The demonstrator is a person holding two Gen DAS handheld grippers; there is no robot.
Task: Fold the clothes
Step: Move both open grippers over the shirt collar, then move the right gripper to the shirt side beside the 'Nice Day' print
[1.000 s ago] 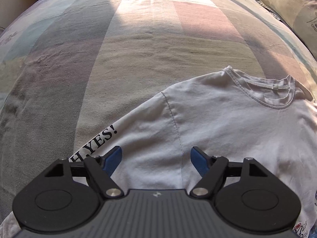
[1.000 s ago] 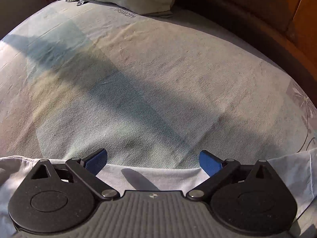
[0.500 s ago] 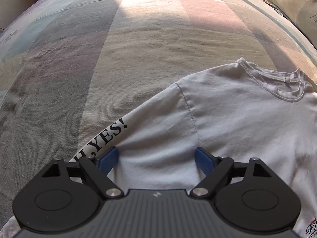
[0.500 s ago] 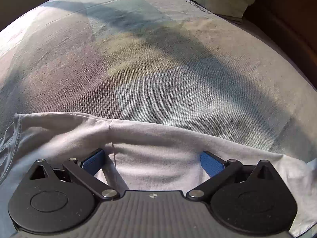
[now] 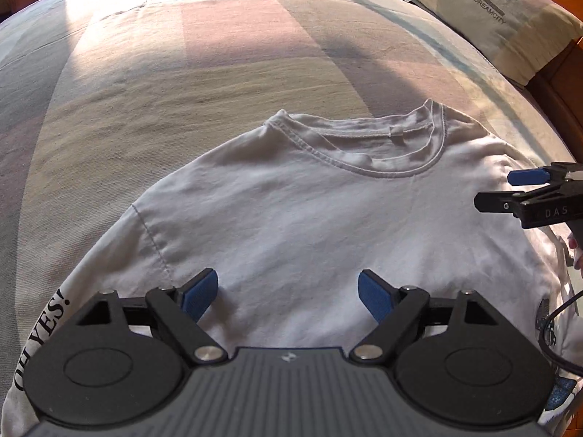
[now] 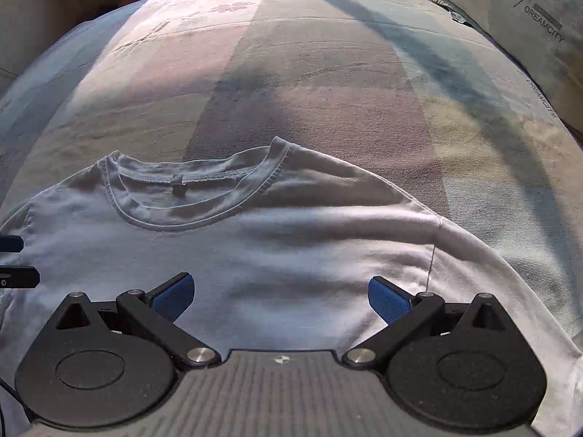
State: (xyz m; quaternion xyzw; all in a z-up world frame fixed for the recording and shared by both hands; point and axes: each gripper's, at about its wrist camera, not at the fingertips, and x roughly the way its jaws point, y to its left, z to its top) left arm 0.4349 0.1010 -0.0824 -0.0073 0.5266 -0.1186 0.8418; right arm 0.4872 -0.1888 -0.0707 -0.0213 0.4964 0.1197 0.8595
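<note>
A white T-shirt [image 5: 309, 211] lies flat on the bed, collar [image 5: 368, 149] toward the far side, black lettering on its left sleeve [image 5: 43, 324]. My left gripper [image 5: 288, 293] hovers open over the shirt's chest near the left shoulder seam, nothing between its blue pads. The right gripper [image 6: 280, 298] is open too, above the chest toward the right sleeve seam [image 6: 433, 255], with the same T-shirt [image 6: 291, 247] and collar [image 6: 189, 189] ahead. In the left wrist view the right gripper's fingertips [image 5: 528, 176] enter from the right edge.
A striped pastel bedsheet [image 5: 182, 73] covers the bed all around the shirt. A pillow [image 5: 495, 11] marked DREAMCITY lies at the far right by a wooden headboard [image 5: 568, 73]. A black cable [image 5: 554, 327] hangs at the right of the left wrist view.
Both grippers swung toward the shirt's middle and collar. The left view turned right; the right view turned left from bare sheet onto the chest. Both stayed open.
</note>
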